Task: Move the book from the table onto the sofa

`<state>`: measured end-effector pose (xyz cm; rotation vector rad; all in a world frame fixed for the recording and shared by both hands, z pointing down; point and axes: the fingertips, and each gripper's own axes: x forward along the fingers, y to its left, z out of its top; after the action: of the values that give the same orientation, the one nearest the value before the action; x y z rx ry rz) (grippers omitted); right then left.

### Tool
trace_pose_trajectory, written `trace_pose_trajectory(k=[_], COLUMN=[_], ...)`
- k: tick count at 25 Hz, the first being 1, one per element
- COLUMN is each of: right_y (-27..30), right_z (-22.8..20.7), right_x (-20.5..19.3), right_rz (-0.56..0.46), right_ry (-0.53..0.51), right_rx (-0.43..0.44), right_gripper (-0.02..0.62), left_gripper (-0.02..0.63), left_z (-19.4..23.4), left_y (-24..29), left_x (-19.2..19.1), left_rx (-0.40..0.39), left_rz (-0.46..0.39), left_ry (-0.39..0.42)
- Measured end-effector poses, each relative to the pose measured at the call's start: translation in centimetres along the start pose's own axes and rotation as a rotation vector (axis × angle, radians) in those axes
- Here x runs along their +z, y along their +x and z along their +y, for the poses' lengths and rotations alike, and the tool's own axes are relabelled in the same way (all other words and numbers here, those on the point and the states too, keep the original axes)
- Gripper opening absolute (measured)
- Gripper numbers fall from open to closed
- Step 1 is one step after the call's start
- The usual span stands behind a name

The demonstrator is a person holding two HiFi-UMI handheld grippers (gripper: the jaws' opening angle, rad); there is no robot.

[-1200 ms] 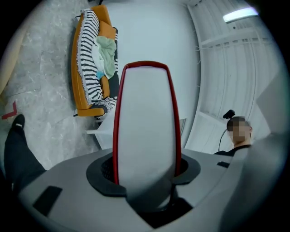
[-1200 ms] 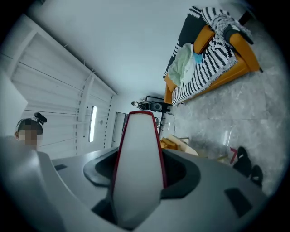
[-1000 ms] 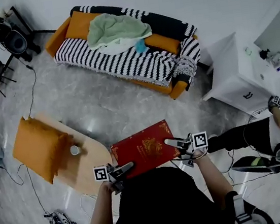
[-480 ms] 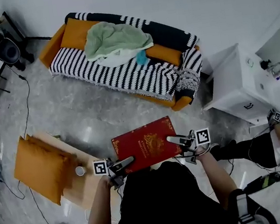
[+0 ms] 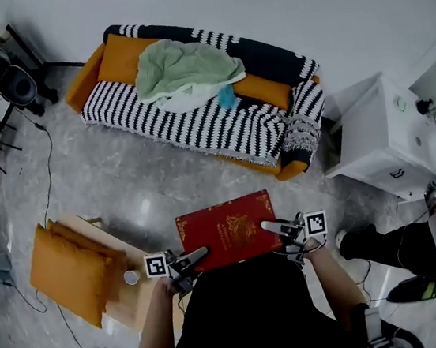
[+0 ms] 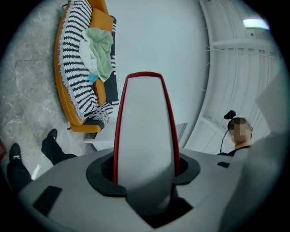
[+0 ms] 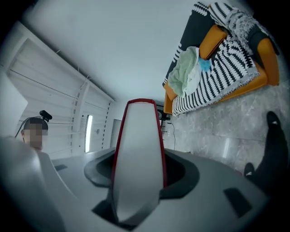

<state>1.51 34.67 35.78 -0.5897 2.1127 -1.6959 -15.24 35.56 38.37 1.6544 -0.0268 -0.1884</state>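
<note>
A red book [image 5: 229, 230] with a gold emblem is held flat over the grey floor, short of the sofa [image 5: 195, 120]. My left gripper [image 5: 194, 257] is shut on its near left corner. My right gripper [image 5: 277, 227] is shut on its right edge. In the left gripper view the book's white page edge with red covers [image 6: 145, 131] fills the gap between the jaws. The right gripper view shows the same edge of the book [image 7: 136, 149] clamped. The sofa is orange under a black and white striped throw, with a green towel [image 5: 188, 66] on its seat.
A low wooden table [image 5: 139, 303] stands at my lower left with an orange cushion [image 5: 67, 268] and a small cup [image 5: 130, 278] on it. A white cabinet [image 5: 390, 146] stands right of the sofa. Another person's legs [image 5: 386, 239] stretch in from the right.
Both grippers have carried the book off the table's edge and out over the floor toward the sofa. The table and cushion have slid left and behind. The grip has not changed.
</note>
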Motion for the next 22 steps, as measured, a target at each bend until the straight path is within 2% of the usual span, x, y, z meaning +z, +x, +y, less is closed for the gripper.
trace_pose_trajectory(k=[7,16,22], right_y=[0.2,0.5,0.1], right_z=[-3.9,-6.1,-8.4], right_x=[6.8,22.7,29.4], right_rz=[0.032,0.127,0.202], right_ry=[0.076,0.080,0.114], right_rx=[0.027,0.096,0.078], right_gripper=[0.244,0.245,0.244], left_gripper=[0.241,0.241,0.241], left_z=[1.7,2.2,3.2], left_y=[4.2,14.7,19.3], left_x=[4.9,15.6,19.6], left_rx=[0.057,0.088,0.108], left_rz=[-0.059,-0.150,-0.225], left_ry=[-0.014,-0.002,-0.005])
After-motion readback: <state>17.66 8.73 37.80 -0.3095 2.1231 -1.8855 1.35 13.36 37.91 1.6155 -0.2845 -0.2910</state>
